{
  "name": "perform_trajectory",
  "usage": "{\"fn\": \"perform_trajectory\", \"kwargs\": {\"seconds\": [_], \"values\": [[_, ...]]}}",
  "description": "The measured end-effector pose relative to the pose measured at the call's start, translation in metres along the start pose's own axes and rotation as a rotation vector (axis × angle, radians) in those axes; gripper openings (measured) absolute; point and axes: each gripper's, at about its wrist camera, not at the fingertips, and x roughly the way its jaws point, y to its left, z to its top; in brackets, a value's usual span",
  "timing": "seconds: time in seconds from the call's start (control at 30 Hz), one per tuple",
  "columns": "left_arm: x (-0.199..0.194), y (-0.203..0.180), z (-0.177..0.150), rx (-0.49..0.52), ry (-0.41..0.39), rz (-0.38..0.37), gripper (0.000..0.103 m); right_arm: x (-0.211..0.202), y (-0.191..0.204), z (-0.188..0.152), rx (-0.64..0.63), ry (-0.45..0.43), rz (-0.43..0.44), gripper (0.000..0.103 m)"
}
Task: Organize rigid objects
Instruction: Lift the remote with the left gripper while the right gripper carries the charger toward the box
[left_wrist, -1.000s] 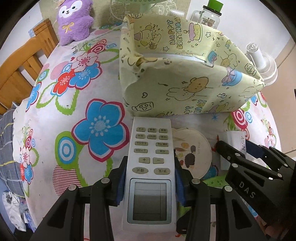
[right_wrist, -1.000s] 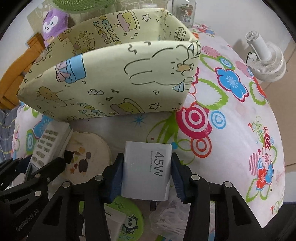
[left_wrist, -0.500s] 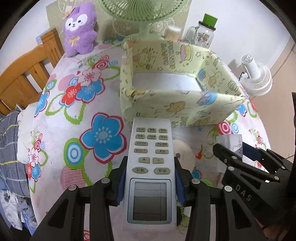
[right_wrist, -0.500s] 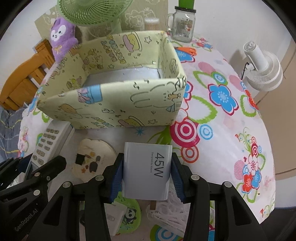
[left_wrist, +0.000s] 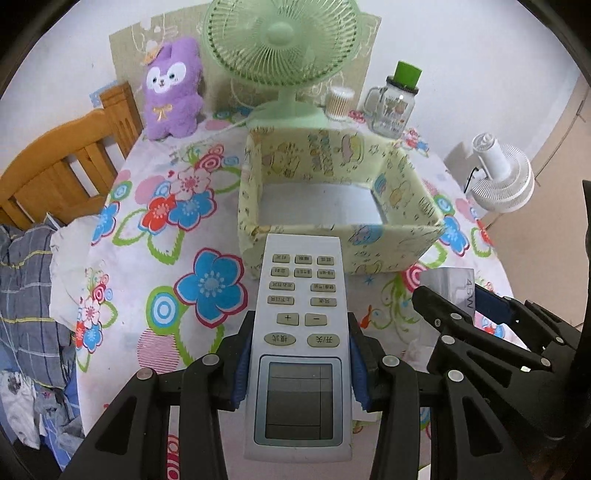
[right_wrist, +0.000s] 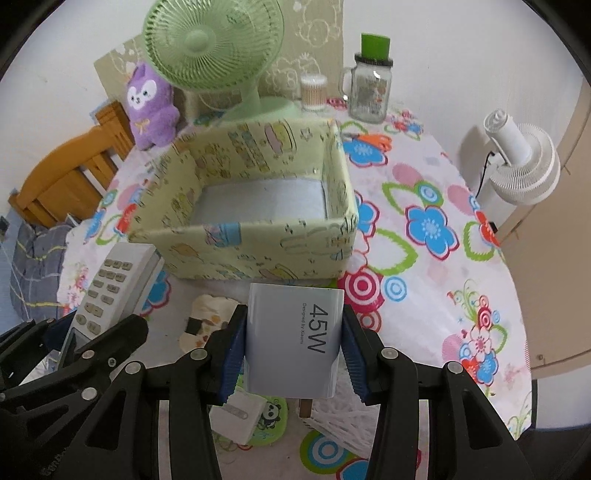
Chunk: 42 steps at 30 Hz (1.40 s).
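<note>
A: Looking at the worktop (left_wrist: 122, 258) first, it fell away close to the left of the left gripper (left_wrist: 299, 373), and it curved off to the right of the right gripper (right_wrist: 293, 354) too. A swing out that way would have carried a thing past the edge.

B: And the fabric bin (right_wrist: 258, 251)?

A: It stood just ahead of both pairs of fingers, open-topped, and nothing showed inside it. Its near wall looked soft. I judged that a low approach would have caught that rim and pushed the bin back toward the green fan (left_wrist: 280, 48) and the glass jar (right_wrist: 369, 92) behind it.

B: What did the fingers hold?

A: The left fingers were clamped on the remote control (left_wrist: 299, 332) near its screen end, so the long button end stuck out forward and could have tipped or struck the wall first. The right fingers were clamped on the 45W charger (right_wrist: 295, 339), held square.

B: Room between them?

A: Little. The two grippers rode side by side, so crossing over the bin risked a knock. Small loose items lay beneath the right fingers.
</note>
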Motion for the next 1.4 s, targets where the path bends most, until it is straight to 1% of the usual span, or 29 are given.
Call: {"fn": "perform_trajectory", "kwargs": {"seconds": [0.33, 0.53, 0.73, 1.03, 1.17, 1.27, 1.4], "values": [[-0.035, -0.014, 0.01, -0.004, -0.071, 0.012, 0.045, -0.039, -0.007, 0.015, -0.004, -0.065, 0.003, 0.05], [-0.052, -0.021, 0.014, -0.017, -0.106, 0.029, 0.045, -0.059, -0.011, 0.023, -0.025, -0.099, 0.016, 0.05], [-0.067, -0.032, 0.017, -0.026, -0.138, 0.063, 0.045, -0.074, -0.018, 0.03, -0.057, -0.122, 0.033, 0.05], [-0.079, -0.047, 0.018, -0.052, -0.165, 0.107, 0.045, -0.083, -0.028, 0.037, -0.105, -0.134, 0.063, 0.05], [-0.077, -0.05, 0.021, -0.039, -0.165, 0.125, 0.045, -0.081, -0.03, 0.039, -0.11, -0.131, 0.06, 0.05], [-0.075, -0.05, 0.027, -0.032, -0.166, 0.12, 0.045, -0.078, -0.032, 0.045, -0.092, -0.128, 0.064, 0.05], [-0.068, -0.046, 0.039, -0.013, -0.171, 0.096, 0.045, -0.075, -0.03, 0.054, -0.08, -0.139, 0.04, 0.05]]}}
